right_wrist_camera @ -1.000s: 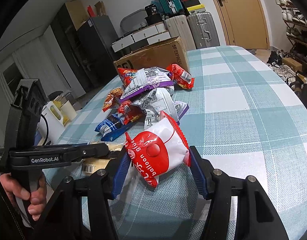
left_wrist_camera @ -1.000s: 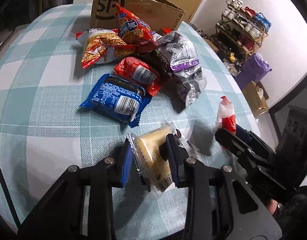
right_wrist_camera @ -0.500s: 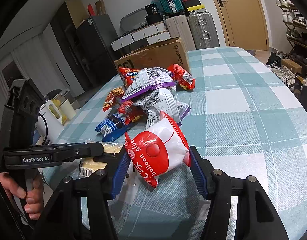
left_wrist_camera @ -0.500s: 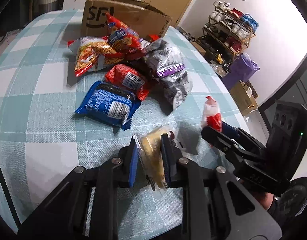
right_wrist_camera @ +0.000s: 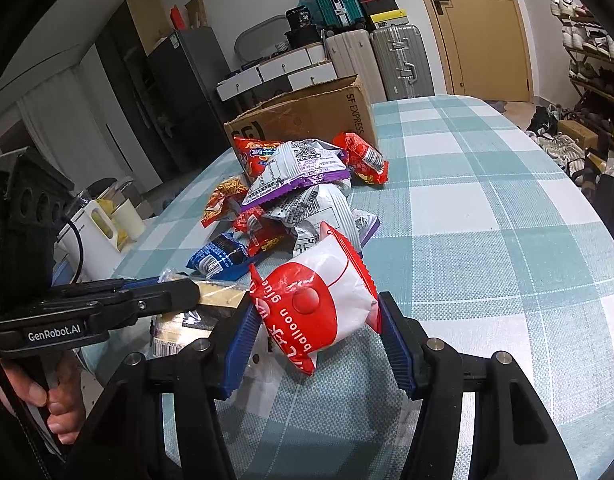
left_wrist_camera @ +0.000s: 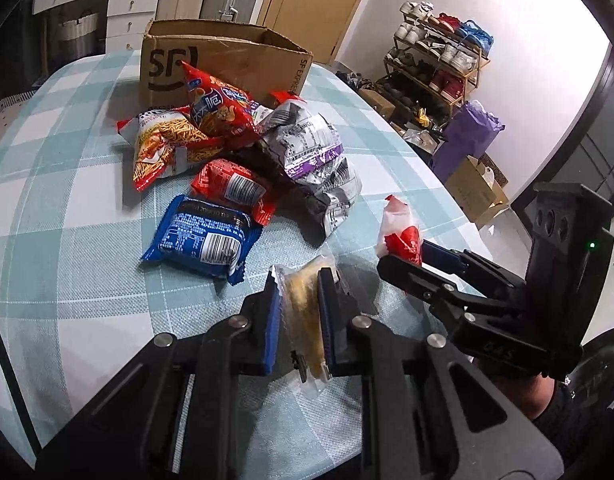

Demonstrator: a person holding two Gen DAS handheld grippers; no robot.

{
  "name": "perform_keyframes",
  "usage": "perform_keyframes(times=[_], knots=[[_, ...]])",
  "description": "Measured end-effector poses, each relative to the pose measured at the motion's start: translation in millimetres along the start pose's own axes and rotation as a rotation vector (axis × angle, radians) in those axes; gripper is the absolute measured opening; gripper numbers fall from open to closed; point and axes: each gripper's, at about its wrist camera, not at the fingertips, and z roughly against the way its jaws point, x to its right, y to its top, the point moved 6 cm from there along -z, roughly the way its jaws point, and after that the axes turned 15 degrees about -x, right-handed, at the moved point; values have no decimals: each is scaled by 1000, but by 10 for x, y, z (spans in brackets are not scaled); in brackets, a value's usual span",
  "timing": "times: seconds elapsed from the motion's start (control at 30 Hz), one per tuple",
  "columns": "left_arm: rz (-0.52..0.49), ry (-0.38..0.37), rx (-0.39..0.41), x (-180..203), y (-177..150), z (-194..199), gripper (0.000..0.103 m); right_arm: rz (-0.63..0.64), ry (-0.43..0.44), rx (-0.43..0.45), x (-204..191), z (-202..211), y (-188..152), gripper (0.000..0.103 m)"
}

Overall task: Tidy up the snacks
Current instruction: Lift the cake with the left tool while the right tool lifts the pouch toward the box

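L gripper [left_wrist_camera: 297, 312] clamped on yellow snack pack [left_wrist_camera: 303, 300], R gripper [right_wrist_camera: 319, 328] clamped on red/white bag [right_wrist_camera: 319, 300], both over teal-check tablecloth [left_wrist_camera: 67, 272]; SF box [left_wrist_camera: 227, 60] ahead, suitcases behind.

- Checked tablecloth [left_wrist_camera: 67, 280]: woven cloth, matt, with a coarse visible weave.
- Cardboard box [left_wrist_camera: 227, 60]: brown corrugated paper, dull, edges worn.
- Blue snack packet [left_wrist_camera: 203, 236]: glossy plastic film.
- Silver-and-purple bags [left_wrist_camera: 307, 144]: shiny crinkled foil.
- Clear cake wrapper [left_wrist_camera: 303, 300]: transparent plastic.
- Left gripper [left_wrist_camera: 299, 320]: matt black plastic, ribbed blue pads, metal screws.
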Motion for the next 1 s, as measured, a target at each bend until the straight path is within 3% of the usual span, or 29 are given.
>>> perform_keyframes(times=[0.73,1.0], knots=[[-15,-1,35,1,86,197,13,14,3,-2,-89,-33,165,59],[-3,-2,79,-60,234,434,11,30,29,18,-148,67,363,59]])
